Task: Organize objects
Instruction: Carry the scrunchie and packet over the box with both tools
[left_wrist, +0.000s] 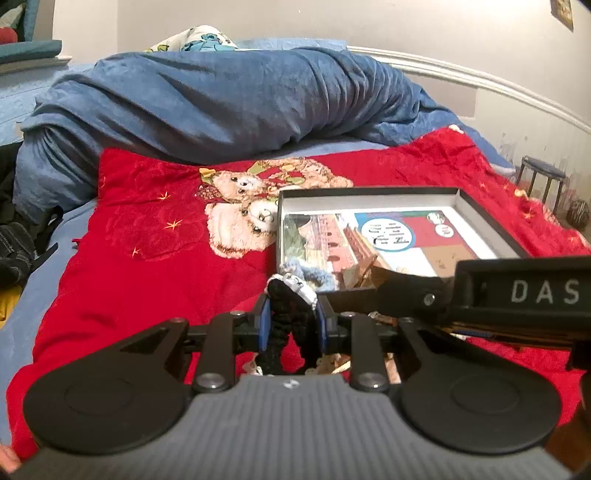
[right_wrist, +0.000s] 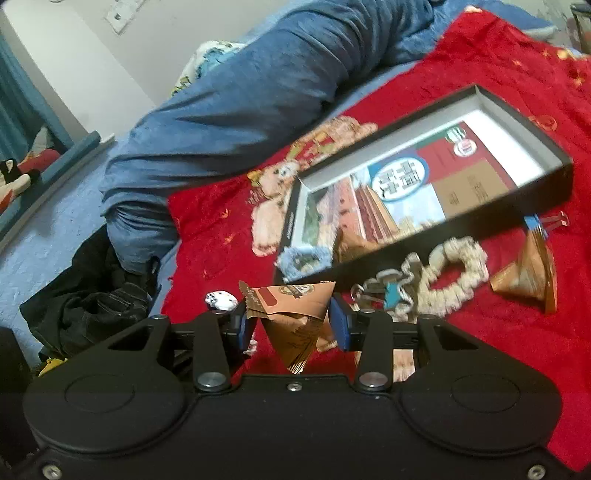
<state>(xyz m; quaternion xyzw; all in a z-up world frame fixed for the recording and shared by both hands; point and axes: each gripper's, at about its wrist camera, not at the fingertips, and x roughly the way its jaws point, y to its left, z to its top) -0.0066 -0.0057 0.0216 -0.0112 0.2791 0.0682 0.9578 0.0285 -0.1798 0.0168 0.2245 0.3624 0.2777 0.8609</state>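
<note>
Blue duvet: it is bunched across the upper left and centre of both views, pushed back so that the front of the bed is left free for sorting.
Red blanket: it is spread flat over the bed and is used as the work surface; the loose things are laid out on it.
Left gripper: its jaws are closed on a black knitted toy, held at lower centre of the left view, just before the near wall of the box; it is judged ready to be put in.
Right gripper: its jaws are closed on a brown triangular packet, held point down at lower centre of the right view, clear of the blanket.
Shallow box: it lies open on the blanket at centre right; inside are seen a printed sheet flat on the bottom and a light blue scrunchie in the near corner.
Still outside the box: a cream scrunchie, a blue binder clip and a second brown packet lie below its front wall at right.
</note>
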